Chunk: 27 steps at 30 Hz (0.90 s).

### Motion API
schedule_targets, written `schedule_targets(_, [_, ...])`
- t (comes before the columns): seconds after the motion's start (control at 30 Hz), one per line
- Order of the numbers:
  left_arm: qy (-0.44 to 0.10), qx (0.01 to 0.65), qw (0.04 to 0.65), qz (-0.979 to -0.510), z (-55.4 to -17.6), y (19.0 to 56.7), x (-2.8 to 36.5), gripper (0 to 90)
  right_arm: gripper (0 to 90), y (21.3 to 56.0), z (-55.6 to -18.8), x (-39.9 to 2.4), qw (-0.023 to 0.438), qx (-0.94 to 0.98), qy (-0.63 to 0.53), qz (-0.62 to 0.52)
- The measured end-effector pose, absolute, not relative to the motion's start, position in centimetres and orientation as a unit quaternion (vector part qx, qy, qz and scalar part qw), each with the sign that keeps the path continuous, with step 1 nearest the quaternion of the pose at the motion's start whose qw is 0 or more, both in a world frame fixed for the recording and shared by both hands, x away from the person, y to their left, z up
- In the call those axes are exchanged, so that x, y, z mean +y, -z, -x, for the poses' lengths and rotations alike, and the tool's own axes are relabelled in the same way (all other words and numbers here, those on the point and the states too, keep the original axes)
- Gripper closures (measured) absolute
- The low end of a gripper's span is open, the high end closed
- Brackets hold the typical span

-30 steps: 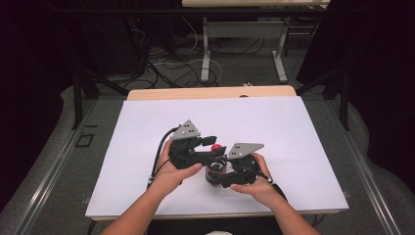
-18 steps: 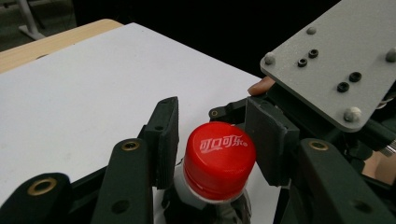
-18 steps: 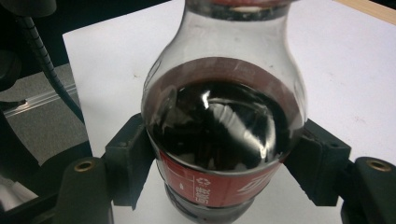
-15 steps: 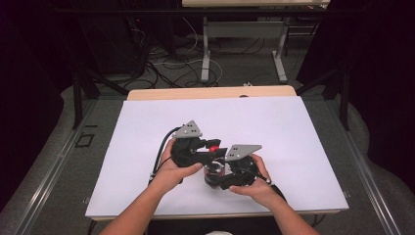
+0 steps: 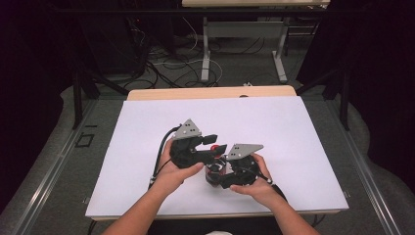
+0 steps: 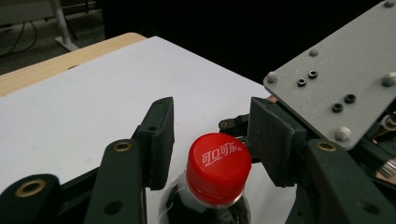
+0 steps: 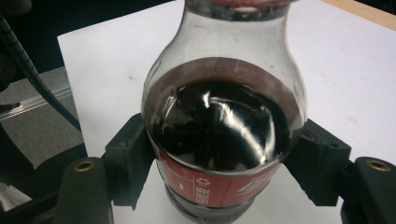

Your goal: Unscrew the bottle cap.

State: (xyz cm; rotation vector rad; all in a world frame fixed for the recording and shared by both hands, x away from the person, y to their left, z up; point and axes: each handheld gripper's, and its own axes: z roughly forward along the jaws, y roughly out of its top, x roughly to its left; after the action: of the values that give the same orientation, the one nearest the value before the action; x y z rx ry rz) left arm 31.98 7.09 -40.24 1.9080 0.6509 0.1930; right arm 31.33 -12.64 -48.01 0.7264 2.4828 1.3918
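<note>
R gripper (image 7: 219, 158) clamped on bottle (image 7: 219, 130) | L gripper (image 6: 210, 140) jaws apart round cap (image 6: 218, 165), just opening | bottle base hidden

The bottle (image 6: 212, 196) is cut off below, its contents perhaps cola.

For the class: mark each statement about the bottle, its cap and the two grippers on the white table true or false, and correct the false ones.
1. The right gripper grips the bottle by its body. True.
2. The cap is blue. False: it is red.
3. The cap is off the bottle. False: it sits on the neck.
4. The left gripper has its jaws on either side of the cap, a gap showing on the left side. True.
5. The bottle holds clear water. False: the liquid is dark.
6. The table has a white top. True.
</note>
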Motion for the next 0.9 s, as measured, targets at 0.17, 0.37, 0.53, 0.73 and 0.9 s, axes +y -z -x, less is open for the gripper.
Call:
schedule_targets(0.17, [-0.064,0.263,0.528,-0.805,-32.1,40.2,8.0,52.5,29.9,48.0,-31.4,-12.7,0.101,0.842,-0.471,-0.243])
schedule_targets(0.37, [-0.045,0.247,0.522,-0.815,-32.2,40.7,7.8,57.1,29.9,48.0,-31.2,-12.5,0.097,0.844,-0.47,-0.238])
schedule_targets(0.53, [-0.045,0.236,0.524,-0.817,-32.4,40.8,7.7,59.6,29.9,48.0,-31.2,-12.5,0.097,0.845,-0.47,-0.237])
schedule_targets(0.73, [-0.048,0.24,0.521,-0.817,-32.5,41.1,7.2,60.0,29.9,48.0,-31.1,-12.4,0.092,0.849,-0.462,-0.24])
schedule_targets(0.9, [-0.068,0.256,0.522,-0.811,-32.3,41.3,6.8,60.9,29.9,48.1,-31.2,-12.5,0.098,0.845,-0.465,-0.246])
